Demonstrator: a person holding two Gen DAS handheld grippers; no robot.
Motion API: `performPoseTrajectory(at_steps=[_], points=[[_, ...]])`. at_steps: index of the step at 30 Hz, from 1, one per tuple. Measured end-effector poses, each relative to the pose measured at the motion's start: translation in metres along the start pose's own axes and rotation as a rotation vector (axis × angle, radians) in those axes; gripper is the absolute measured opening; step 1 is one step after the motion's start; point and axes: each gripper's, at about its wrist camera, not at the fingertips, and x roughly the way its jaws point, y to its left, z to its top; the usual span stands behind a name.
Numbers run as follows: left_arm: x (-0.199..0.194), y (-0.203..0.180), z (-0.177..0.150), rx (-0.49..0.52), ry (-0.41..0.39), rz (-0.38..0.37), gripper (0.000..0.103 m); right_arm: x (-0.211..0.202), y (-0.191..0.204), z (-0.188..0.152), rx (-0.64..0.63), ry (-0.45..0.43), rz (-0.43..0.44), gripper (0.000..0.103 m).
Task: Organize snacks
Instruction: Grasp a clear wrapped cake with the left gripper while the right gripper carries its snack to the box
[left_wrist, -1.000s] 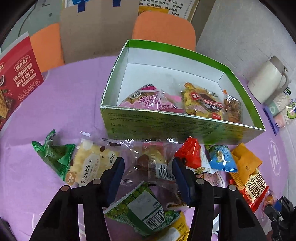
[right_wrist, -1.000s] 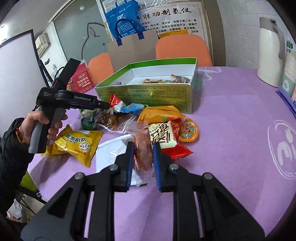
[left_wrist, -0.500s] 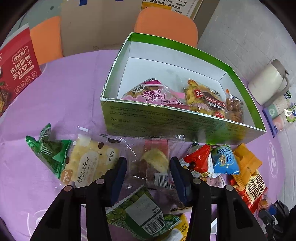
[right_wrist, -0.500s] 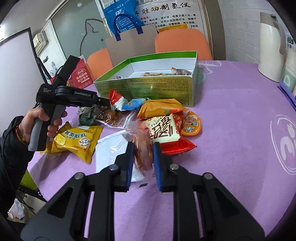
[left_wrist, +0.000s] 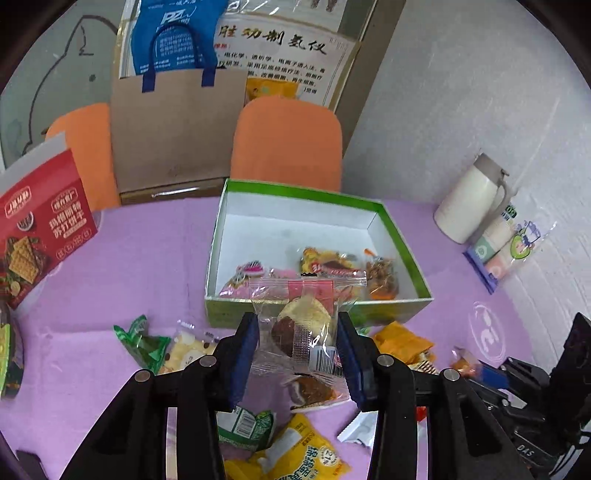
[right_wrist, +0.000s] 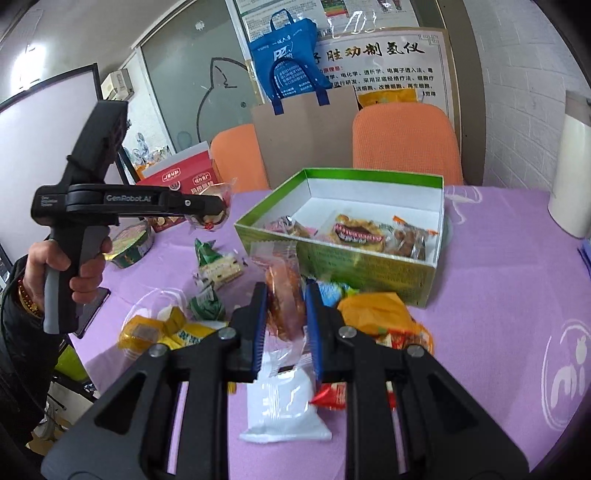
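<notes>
A green box (left_wrist: 314, 192) with a white inside stands open on the purple table and holds several snack packets. My left gripper (left_wrist: 297, 332) is off the table in front of it. Its jaws are closing, and their pads press on a clear pastry packet (left_wrist: 306, 314) hanging between them. In the right wrist view a person's hand (right_wrist: 59, 264) carries that left gripper (right_wrist: 218, 206) left of the box (right_wrist: 362, 266). My right gripper (right_wrist: 284, 295) is shut on a clear packet of orange-brown snack (right_wrist: 282, 284), raised over the loose pile.
Loose packets lie before the box: a green one (left_wrist: 144, 343), a yellow one (left_wrist: 295, 456), a white one (right_wrist: 284, 406), an orange one (right_wrist: 373, 312). A red cracker box (left_wrist: 40, 221) stands left, a white jug (left_wrist: 469, 199) right. Orange chairs (left_wrist: 288, 140) and a paper bag (left_wrist: 173, 129) stand behind.
The left jaws narrowed onto the pastry packet and lifted it off the table. Both grippers rose and tilted up, so the box looks farther away. The right grip is unchanged.
</notes>
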Motion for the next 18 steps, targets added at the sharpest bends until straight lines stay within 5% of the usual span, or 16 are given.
performPoseTrajectory(at_steps=[7, 18], points=[[0.009, -0.015, 0.046, 0.019, -0.051, 0.038, 0.043, 0.047, -0.030, 0.046, 0.084, 0.019, -0.018, 0.022], [0.088, 0.006, 0.077, -0.037, 0.009, 0.063, 0.043, 0.135, -0.084, 0.062, 0.248, 0.134, 0.003, 0.022]])
